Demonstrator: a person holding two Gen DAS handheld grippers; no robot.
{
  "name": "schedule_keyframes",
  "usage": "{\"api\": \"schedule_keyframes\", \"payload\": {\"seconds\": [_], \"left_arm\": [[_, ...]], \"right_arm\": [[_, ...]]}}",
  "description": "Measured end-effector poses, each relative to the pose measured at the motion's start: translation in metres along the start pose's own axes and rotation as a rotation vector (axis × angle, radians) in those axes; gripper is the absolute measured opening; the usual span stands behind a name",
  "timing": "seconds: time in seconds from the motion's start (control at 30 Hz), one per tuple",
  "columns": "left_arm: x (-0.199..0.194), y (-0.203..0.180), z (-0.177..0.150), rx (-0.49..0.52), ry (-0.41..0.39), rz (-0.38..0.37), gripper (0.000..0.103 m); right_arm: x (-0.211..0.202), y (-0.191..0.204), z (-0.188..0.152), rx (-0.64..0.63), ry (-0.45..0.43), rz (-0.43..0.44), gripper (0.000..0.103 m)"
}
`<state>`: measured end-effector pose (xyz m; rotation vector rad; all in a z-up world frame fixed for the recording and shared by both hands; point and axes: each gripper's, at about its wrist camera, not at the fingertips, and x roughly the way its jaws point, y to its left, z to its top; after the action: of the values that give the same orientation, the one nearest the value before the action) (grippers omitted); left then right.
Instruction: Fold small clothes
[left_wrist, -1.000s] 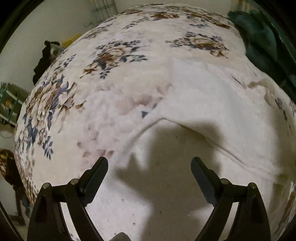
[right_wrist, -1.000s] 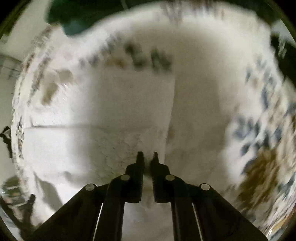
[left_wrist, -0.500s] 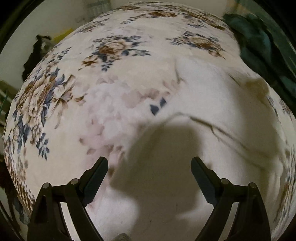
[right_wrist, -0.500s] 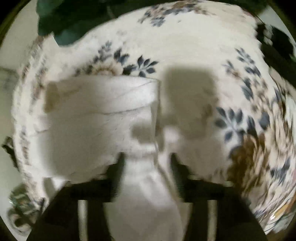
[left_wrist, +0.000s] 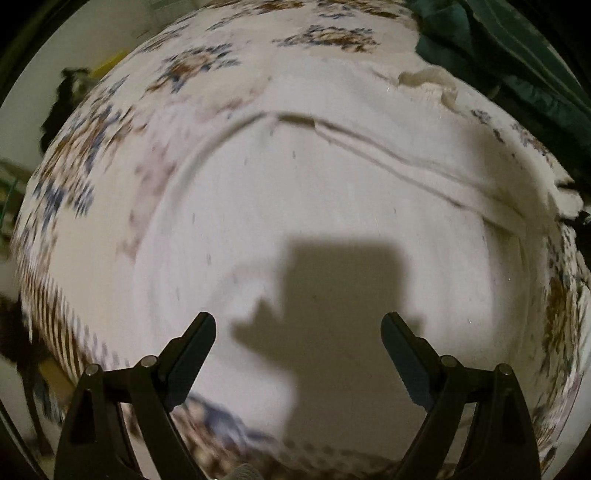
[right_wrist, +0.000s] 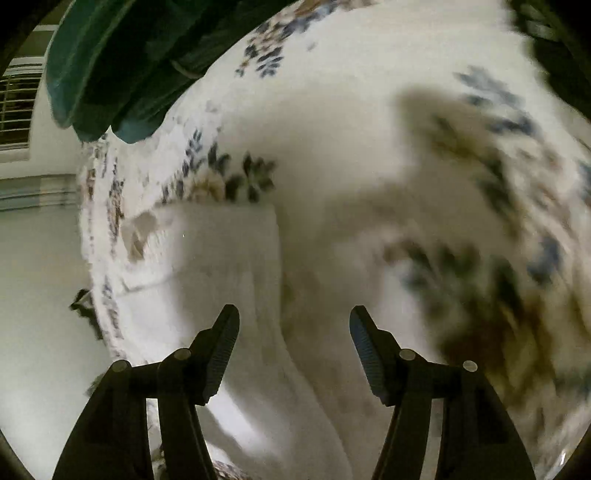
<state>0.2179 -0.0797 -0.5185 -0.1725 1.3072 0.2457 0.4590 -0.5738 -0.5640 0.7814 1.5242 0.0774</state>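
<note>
1. white garment lies flat on your floral bedspread, near its green-cloth edge.
2. your left gripper hovers wide, empty.
3. your right gripper gapes, gripping nothing.

Both cameras ride on hand-held tongs and look steeply down at a bed with a floral bedspread, close above it.

The left wrist view looks past the left tongs, almost straight down on the white garment, which fills most of the frame.

The right wrist view looks past the right tongs, more slanted, hanging over the garment's right edge.

Both views share the white garment, the bedspread around it, and the dark green cloth beyond the garment's far side.
</note>
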Motion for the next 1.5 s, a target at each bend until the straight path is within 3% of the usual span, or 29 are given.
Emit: {"api": "schedule_keyframes", "payload": {"seconds": [0.13,0.17,0.2,0.27,0.4,0.47,0.6,0.63,0.73,0.9,1.1,1.17,1.23,1.3,1.4,1.43,1.47,1.5], "left_arm": [[-0.01,-0.025,-0.037,-0.109,0.037,0.026,0.091],[-0.012,-0.03,-0.045,-0.13,0.044,0.026,0.091],[-0.013,-0.034,-0.051,-0.146,0.052,0.02,0.091],[-0.017,-0.042,-0.061,-0.165,0.069,0.004,0.091],[-0.028,-0.053,-0.067,-0.171,0.059,-0.008,0.091],[-0.032,-0.06,-0.068,-0.176,0.051,-0.02,0.091],[-0.033,-0.077,-0.07,-0.159,0.06,-0.034,0.091],[-0.034,-0.084,-0.072,-0.149,0.063,-0.044,0.091],[-0.033,-0.11,-0.084,-0.079,0.084,-0.076,0.091],[-0.006,-0.164,-0.115,0.076,0.165,-0.137,0.091],[0.051,-0.224,-0.145,0.234,0.176,-0.095,0.09],[0.066,-0.237,-0.151,0.298,0.15,-0.049,0.064],[0.068,-0.243,-0.152,0.34,0.121,-0.018,0.029],[0.059,-0.241,-0.15,0.343,0.086,-0.014,0.01],[0.037,-0.225,-0.145,0.298,0.054,-0.059,0.008],[0.026,-0.217,-0.142,0.274,0.043,-0.079,0.008],[0.017,-0.212,-0.14,0.259,0.035,-0.092,0.008],[0.007,-0.205,-0.137,0.244,0.023,-0.104,0.008]], "right_arm": [[0.061,-0.002,0.049,-0.022,0.118,0.065,0.061],[0.068,-0.001,0.052,-0.034,0.122,0.069,0.041],[0.073,0.001,0.054,-0.056,0.126,0.07,0.005],[0.073,0.01,0.054,-0.117,0.113,0.036,0.006],[0.044,0.014,0.077,-0.128,-0.029,-0.034,0.004],[0.056,0.013,0.093,-0.11,-0.006,-0.074,0.002],[0.072,0.027,0.098,-0.129,0.116,-0.097,0.008],[0.068,0.027,0.097,-0.125,0.131,-0.091,0.015],[0.039,0.023,0.086,-0.156,0.151,-0.084,0.056],[-0.01,-0.012,0.052,-0.186,0.22,-0.098,0.059],[-0.014,-0.052,0.051,-0.151,0.214,-0.003,0.062],[0.007,-0.048,0.059,-0.129,0.206,0.063,0.062],[0.029,-0.038,0.067,-0.105,0.204,0.115,0.062],[0.054,-0.027,0.074,-0.068,0.223,0.179,0.062],[0.082,-0.013,0.077,-0.034,0.239,0.184,0.061],[0.084,-0.011,0.077,-0.024,0.221,0.179,0.055],[0.084,-0.005,0.076,-0.026,0.194,0.155,0.022],[0.083,0.003,0.075,-0.045,0.198,0.136,0.008]]}}
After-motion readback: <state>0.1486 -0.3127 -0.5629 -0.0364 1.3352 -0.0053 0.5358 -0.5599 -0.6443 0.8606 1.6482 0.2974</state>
